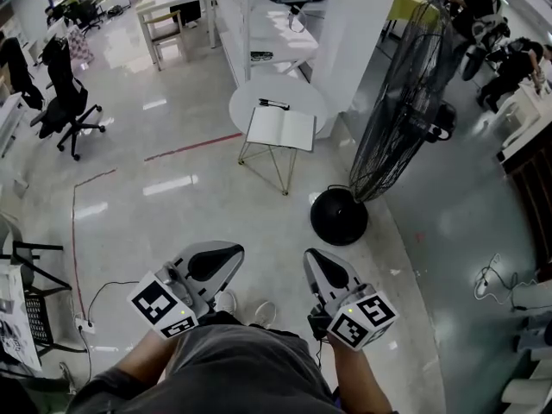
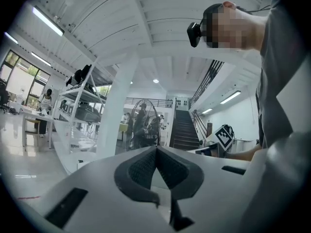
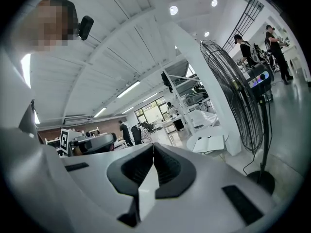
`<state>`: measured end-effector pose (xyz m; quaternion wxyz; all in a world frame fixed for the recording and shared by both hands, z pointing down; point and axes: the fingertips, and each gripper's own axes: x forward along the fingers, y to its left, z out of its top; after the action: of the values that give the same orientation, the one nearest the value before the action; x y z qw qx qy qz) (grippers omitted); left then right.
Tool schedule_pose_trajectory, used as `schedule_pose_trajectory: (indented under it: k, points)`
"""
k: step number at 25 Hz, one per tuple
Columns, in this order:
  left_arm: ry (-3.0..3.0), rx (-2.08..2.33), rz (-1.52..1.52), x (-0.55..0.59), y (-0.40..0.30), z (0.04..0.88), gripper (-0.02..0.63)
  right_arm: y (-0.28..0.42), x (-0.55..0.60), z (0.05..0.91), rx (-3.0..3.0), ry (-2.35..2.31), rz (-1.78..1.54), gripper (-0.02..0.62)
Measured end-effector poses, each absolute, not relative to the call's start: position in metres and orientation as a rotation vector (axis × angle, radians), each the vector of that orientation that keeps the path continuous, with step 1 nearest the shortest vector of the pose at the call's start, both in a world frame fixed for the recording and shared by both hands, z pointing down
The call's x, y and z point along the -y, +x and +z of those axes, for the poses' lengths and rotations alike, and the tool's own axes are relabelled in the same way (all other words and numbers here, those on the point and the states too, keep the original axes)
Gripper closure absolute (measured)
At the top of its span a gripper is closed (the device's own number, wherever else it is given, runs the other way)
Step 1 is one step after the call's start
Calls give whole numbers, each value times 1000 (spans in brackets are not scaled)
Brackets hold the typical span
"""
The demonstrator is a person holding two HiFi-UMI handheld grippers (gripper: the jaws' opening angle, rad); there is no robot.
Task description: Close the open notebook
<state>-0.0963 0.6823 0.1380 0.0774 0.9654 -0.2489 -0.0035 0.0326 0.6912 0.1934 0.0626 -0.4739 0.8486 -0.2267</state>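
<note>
Notebook [image 1: 280, 128] open on round table [image 1: 250, 102], long axis left-right, spine pointing away

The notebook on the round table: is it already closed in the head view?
No, the notebook lies open on the round table, with both white pages facing up.

My head camera looks steeply down from afar. Cameras on left tongs [image 2: 156, 149] and right tongs [image 3: 153, 145] face level, sharing the fan [image 1: 404, 102].
</note>
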Motion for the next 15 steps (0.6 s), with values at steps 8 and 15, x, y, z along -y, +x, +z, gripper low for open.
schedule_pose_trajectory:
  k: [8,15]
  points:
    - [2879,739,-9,-671,-90,142,598,39,-681,197,-2558,-1414,-731,574]
    - [2878,741,-28,-649,-86,143,598,38,-660,194,-2593,-1392,-723,574]
